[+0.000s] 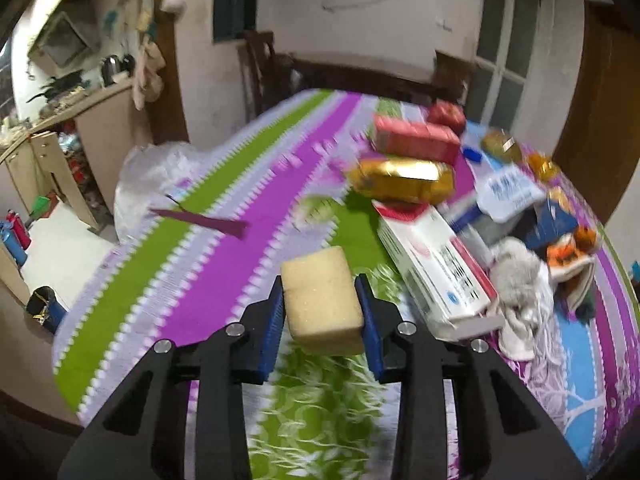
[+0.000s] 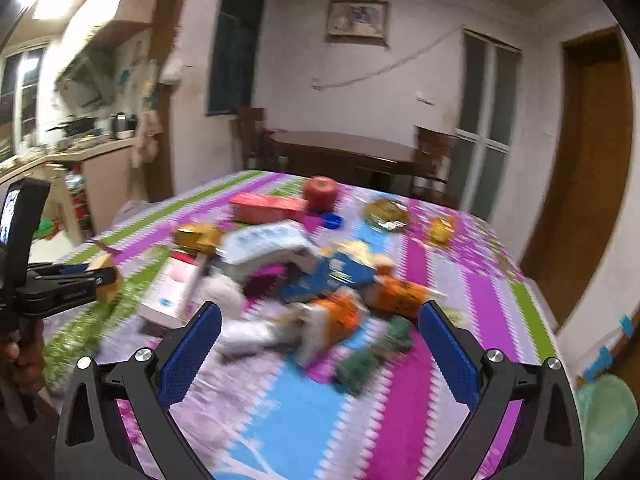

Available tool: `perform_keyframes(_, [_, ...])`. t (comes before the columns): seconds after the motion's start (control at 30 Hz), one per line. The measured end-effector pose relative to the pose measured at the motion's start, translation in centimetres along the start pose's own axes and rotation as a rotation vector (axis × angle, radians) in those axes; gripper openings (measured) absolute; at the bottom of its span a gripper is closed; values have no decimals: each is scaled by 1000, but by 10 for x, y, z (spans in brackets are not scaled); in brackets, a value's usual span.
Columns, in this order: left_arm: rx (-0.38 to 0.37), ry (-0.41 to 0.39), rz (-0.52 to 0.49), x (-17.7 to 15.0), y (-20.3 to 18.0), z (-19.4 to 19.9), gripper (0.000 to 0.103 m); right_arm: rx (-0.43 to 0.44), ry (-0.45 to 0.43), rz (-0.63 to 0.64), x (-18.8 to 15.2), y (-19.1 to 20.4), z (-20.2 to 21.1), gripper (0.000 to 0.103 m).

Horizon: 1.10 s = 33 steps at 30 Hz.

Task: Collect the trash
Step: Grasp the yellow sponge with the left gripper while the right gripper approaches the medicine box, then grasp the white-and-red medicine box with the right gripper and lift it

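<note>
A pale yellow sponge block (image 1: 322, 300) sits between the blue pads of my left gripper (image 1: 320, 280), which is shut on it and holds it just above the striped tablecloth (image 1: 248, 208). In the right wrist view that left gripper (image 2: 80, 280) shows at the left edge with the sponge (image 2: 105, 261) in it. My right gripper (image 2: 320, 308) stands open, wide and empty, over a heap of litter: orange wrappers (image 2: 400, 292), a blue packet (image 2: 340, 276), crumpled white paper (image 2: 248, 332) and a green crumpled piece (image 2: 376, 356).
A white and red carton (image 1: 436, 272), a gold packet (image 1: 404, 178) and a red box (image 1: 416, 140) lie to the right of the sponge. A clear plastic bag (image 1: 148, 176) hangs at the table's left edge. A purple strip (image 1: 204, 220) lies nearby. A red apple (image 2: 320, 192) stands far back.
</note>
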State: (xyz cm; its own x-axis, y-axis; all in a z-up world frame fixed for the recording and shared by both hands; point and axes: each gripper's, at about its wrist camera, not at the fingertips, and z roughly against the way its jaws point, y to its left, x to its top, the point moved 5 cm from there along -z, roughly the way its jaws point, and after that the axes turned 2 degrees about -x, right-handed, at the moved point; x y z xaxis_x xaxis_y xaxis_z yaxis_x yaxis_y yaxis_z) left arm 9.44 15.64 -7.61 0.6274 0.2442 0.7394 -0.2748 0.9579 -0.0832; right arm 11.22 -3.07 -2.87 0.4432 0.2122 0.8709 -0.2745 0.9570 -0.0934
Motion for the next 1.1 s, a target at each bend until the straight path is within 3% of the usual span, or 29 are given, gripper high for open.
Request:
perform_keyframes(0.07, [20, -22, 14, 3, 11, 7, 32, 66, 5, 26, 7, 19, -6, 98])
perform_keyframes(0.2, [70, -63, 53, 9, 37, 20, 32, 253, 68, 80, 20, 71, -35, 84])
perform_keyframes(0.23, [79, -70, 68, 10, 45, 22, 32, 288, 98, 90, 23, 85, -47, 80])
perform_keyframes(0.37, [79, -54, 104, 9, 61, 19, 32, 402, 234, 71, 27, 124, -90, 79])
perform_keyframes(0.57, [82, -58, 101, 10, 70, 16, 32, 399, 373, 76, 21, 151, -136, 79])
perform_keyframes(0.73, [62, -50, 109, 11, 73, 9, 32, 341, 391, 110, 15, 150, -144, 68])
perform_keyframes(0.83, [58, -42, 109, 9, 73, 5, 32, 362, 383, 106, 15, 152, -139, 68])
perform_keyframes(0.97, [49, -24, 114, 6, 71, -1, 32, 315, 408, 145, 12, 154, -146, 68])
perform_keyframes(1.03, [46, -22, 110, 6, 69, -2, 32, 302, 419, 171, 11, 157, -148, 59])
perform_keyframes(1.1, [44, -21, 107, 5, 69, -2, 32, 282, 427, 195, 9, 160, -150, 57])
